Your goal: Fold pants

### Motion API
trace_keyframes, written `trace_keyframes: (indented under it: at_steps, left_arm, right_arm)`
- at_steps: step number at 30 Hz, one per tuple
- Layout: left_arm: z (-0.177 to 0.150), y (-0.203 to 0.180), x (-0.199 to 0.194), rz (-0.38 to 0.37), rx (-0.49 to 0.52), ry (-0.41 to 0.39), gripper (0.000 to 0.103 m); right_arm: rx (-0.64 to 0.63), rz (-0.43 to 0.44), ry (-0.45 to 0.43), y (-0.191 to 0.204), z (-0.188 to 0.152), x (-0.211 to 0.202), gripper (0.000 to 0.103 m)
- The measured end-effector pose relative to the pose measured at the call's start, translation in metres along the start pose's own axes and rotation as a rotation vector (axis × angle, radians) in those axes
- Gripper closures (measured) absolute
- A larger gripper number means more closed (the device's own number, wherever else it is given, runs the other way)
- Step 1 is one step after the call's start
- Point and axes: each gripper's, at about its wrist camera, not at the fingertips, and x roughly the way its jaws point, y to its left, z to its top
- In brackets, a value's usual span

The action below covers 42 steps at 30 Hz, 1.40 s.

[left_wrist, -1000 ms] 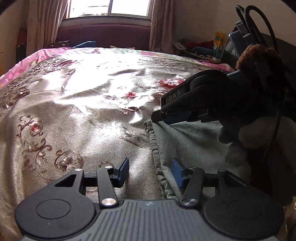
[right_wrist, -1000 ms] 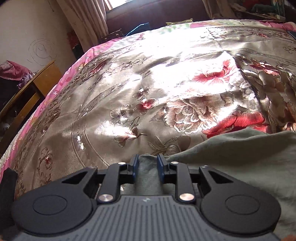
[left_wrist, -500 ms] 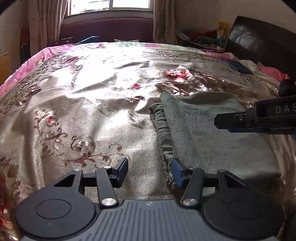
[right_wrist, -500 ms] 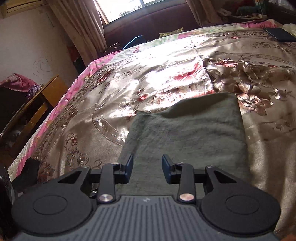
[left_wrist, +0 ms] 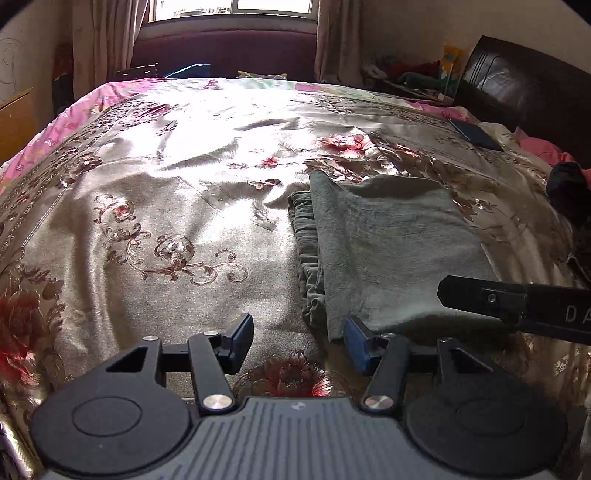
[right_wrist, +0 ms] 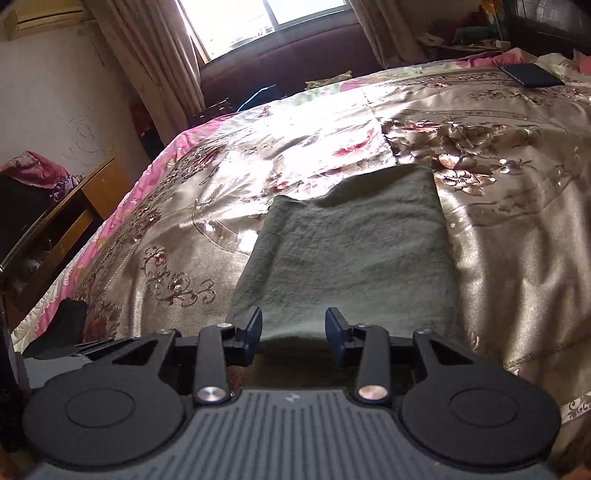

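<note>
The grey-green pants (left_wrist: 384,251) lie folded into a flat rectangle on the bed, with bunched layers along their left edge. They also show in the right wrist view (right_wrist: 351,258). My left gripper (left_wrist: 299,345) is open and empty, just short of the fold's near left corner. My right gripper (right_wrist: 293,334) is open and empty, just short of the fold's near edge. Its black body shows at the right of the left wrist view (left_wrist: 517,306).
A shiny floral bedspread (left_wrist: 166,206) covers the bed. A dark flat object (right_wrist: 532,75) lies near the dark headboard (left_wrist: 517,96). A wooden side table (right_wrist: 62,218) stands by the bed's left side. A window with curtains (right_wrist: 258,22) is at the far end.
My right gripper has let go of the pants' edge, opened and drawn back. Both grippers have pulled back toward the near edge, and the pants now lie flat, folded.
</note>
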Motion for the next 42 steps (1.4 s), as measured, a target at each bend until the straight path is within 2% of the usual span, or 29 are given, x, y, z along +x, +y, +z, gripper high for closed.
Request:
trace_keyframes:
  at_steps: [4, 8, 11, 14, 19, 23, 35, 42]
  left_arm:
    - [-0.019, -0.019, -0.007, -0.009, 0.043, 0.01, 0.032]
    - [-0.026, -0.032, -0.015, 0.018, 0.098, -0.006, 0.03]
    - [-0.028, -0.035, -0.018, 0.017, 0.091, -0.014, 0.024]
    - [-0.03, -0.037, -0.018, 0.034, 0.096, -0.013, 0.022]
    - [-0.031, -0.041, -0.018, 0.091, 0.116, -0.012, 0.011]
    - [-0.029, -0.036, -0.019, 0.104, 0.089, -0.026, 0.001]
    - [-0.028, -0.026, -0.017, 0.095, 0.009, -0.019, 0.0]
    - [-0.028, -0.027, -0.018, 0.116, 0.004, -0.034, 0.0]
  right_arm:
    - [0.052, -0.045, -0.001, -0.013, -0.029, -0.012, 0.062]
    - [0.056, -0.066, 0.006, -0.016, -0.046, -0.018, 0.062]
    - [0.045, -0.06, -0.009, -0.014, -0.048, -0.023, 0.062]
    - [0.029, -0.052, -0.032, -0.011, -0.048, -0.025, 0.062]
    - [0.043, -0.051, -0.01, -0.014, -0.053, -0.022, 0.062]
    - [0.052, -0.049, -0.01, -0.015, -0.054, -0.022, 0.062]
    - [0.06, -0.049, 0.0, -0.016, -0.055, -0.019, 0.062]
    - [0.064, -0.059, -0.001, -0.016, -0.055, -0.018, 0.062]
